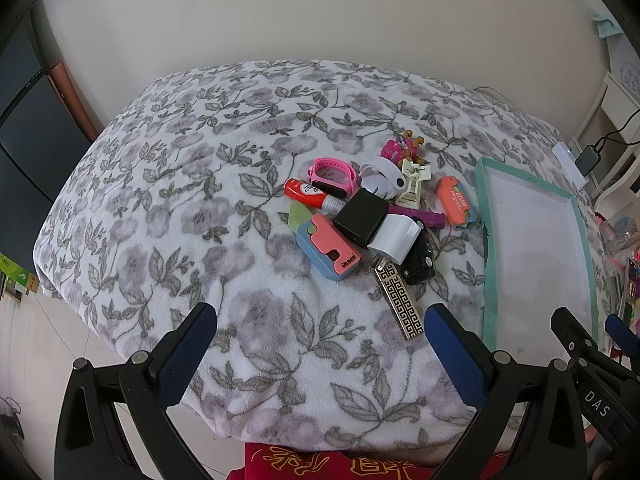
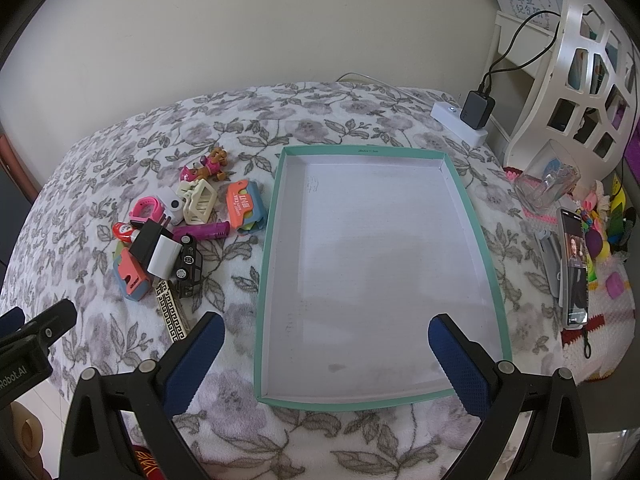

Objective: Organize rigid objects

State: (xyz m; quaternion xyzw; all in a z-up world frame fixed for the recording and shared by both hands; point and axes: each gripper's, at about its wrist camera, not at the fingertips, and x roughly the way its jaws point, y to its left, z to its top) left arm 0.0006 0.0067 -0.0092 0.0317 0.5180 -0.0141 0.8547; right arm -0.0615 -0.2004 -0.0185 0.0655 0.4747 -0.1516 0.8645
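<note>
Left gripper point(image 1: 320, 360): fingers spread wide, nothing between them, hovering over the floral blanket point(image 1: 180, 184) at the near edge of the surface.

Ahead of it, a loose pile of small rigid objects sits on the blanket. Left to right in the left wrist view:
- red tube point(image 1: 306, 193), lying flat at the pile's left edge
- pink watch band point(image 1: 334, 176), just behind the tube
- coral-and-blue case point(image 1: 328, 252), nearest the left gripper
- black block point(image 1: 361, 218), resting partly on the white block point(image 1: 394, 240)
- patterned black-and-gold strip point(image 1: 398, 300), jutting out toward the camera
- black toy car point(image 1: 418, 262), touching the white block
- cream hair claw point(image 1: 412, 184); pink figurine point(image 1: 402, 148) behind it
- purple cylinder point(image 1: 424, 216), partly hidden
- orange case point(image 1: 456, 200), at the pile's right edge, near the tray

Teal-rimmed tray point(image 2: 267, 280): white floor, no objects inside, lying flat just right of the pile.

Right gripper point(image 2: 326, 360): fingers released and wide apart, holding nothing, poised over the tray's near end.

Further right: a phone point(image 2: 574, 268) standing with its screen lit; a black charger point(image 2: 476, 110) plugged into a white power strip point(image 2: 444, 114).
</note>
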